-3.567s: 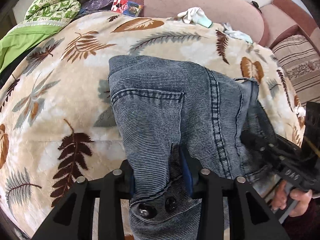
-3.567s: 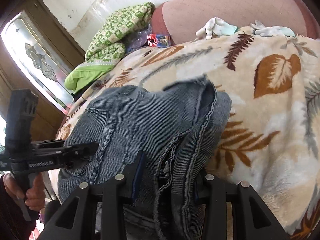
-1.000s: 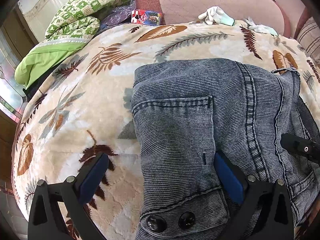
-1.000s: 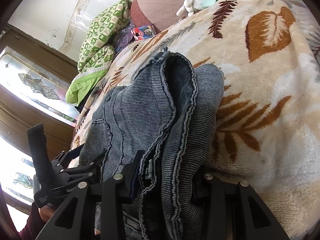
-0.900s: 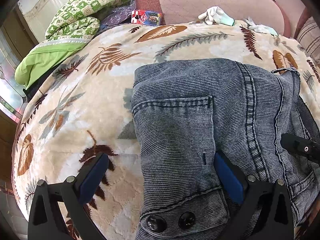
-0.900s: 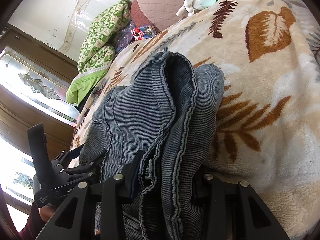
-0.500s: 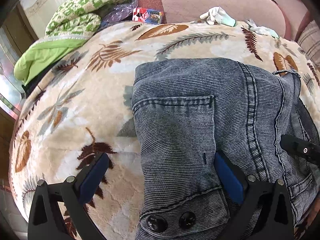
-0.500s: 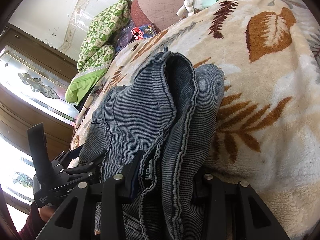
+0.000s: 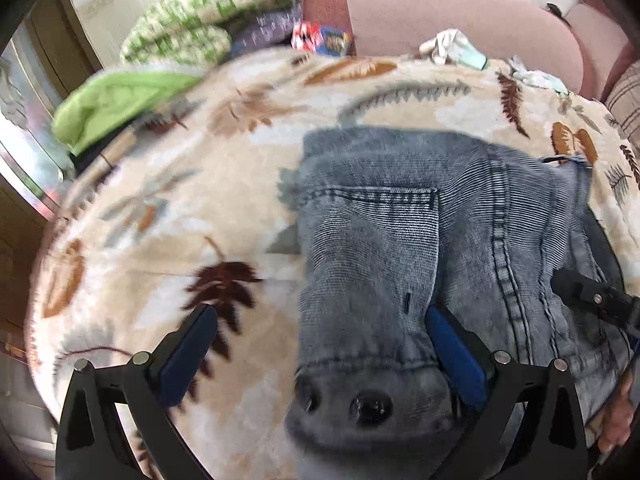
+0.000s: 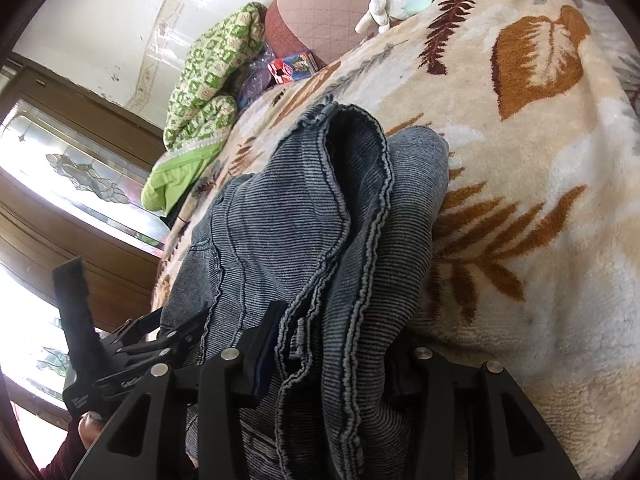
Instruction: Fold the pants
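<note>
The folded blue denim pants (image 9: pixel 420 220) lie on a leaf-print blanket (image 9: pixel 180 208), back pocket up. My left gripper (image 9: pixel 320 344) is open, its blue pads straddling the waistband with two rivets, not clamping it. My right gripper (image 10: pixel 336 344) is shut on the stacked hem edges of the pants (image 10: pixel 320 220) at their right side. The right gripper's body shows in the left wrist view (image 9: pixel 592 300); the left gripper's body shows in the right wrist view (image 10: pixel 120 360).
A green patterned quilt (image 9: pixel 208 16) and lime cloth (image 9: pixel 112 100) lie at the far left. White gloves (image 10: pixel 392 0) and a small colourful packet (image 10: pixel 292 66) sit by the pink sofa back (image 9: pixel 440 8). A window is to the left.
My left gripper let go of the waistband about a second ago and now stays open, drawing back a little. My right gripper stays clamped on the hems.
</note>
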The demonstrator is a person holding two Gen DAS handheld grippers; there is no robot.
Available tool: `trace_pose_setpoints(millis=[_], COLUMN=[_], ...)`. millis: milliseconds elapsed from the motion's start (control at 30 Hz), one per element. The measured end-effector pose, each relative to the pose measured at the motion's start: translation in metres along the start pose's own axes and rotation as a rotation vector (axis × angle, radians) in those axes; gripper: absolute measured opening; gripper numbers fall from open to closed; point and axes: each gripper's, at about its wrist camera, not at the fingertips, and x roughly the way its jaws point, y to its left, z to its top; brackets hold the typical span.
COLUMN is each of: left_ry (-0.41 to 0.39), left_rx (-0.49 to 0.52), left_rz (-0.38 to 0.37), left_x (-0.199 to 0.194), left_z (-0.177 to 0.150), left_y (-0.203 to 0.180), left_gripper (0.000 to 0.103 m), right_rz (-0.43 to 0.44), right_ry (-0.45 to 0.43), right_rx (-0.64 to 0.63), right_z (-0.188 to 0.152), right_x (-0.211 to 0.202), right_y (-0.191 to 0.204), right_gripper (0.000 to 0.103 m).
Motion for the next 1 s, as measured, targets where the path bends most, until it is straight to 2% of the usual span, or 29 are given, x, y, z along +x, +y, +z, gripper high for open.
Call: trace_pose_setpoints(millis=[100,133,167,233,333,433,567,867,1000], left_ry=[-0.087,-0.122,-0.14,-0.179,-0.227,-0.276,-0.356,-0.473,-0.505], left_rx=[0.029,0.038,0.043,0.049,0.048,0.043,0.031,-0.033,-0.054], left_rz=[0.03,0.049,0.054,0.057,0.065,0.059,0.047,0.04,0.024], left_x=[-0.035,-0.048,-0.057,-0.079,-0.107,-0.133,-0.173,-0.247,-0.27], left_z=[-0.005,-0.007,-0.008,-0.013,-0.02,-0.026,-0.03,-0.04,-0.045], left_y=[0.003,0.005,0.006,0.011,0.016,0.023,0.032,0.056,0.066], left_gripper=[0.103,0.103,0.103,0.103,0.103,0.103,0.103,0.103,0.103], right_rz=[-0.04,-0.066,-0.1,-0.173,-0.271,-0.303,-0.349,-0.393,-0.409], right_ry=[-0.025,-0.032,-0.043,-0.07,-0.137,-0.196,-0.256,-0.387,-0.438], right_rx=[-0.007,0.001,0.006,-0.01,-0.07,-0.103,-0.218,-0.385,-0.421], right_z=[-0.01,-0.014,-0.019,-0.026,-0.042,-0.065,-0.09,-0.109,-0.114], right_x=[-0.012,-0.018,-0.025,-0.039,-0.066,-0.093,-0.122,-0.17,-0.187], right_y=[0.003,0.005,0.008,0.016,0.034,0.051,0.09,0.186,0.222], right_gripper=[0.049,0.052,0.059,0.064,0.064,0.065,0.065,0.068,0.07])
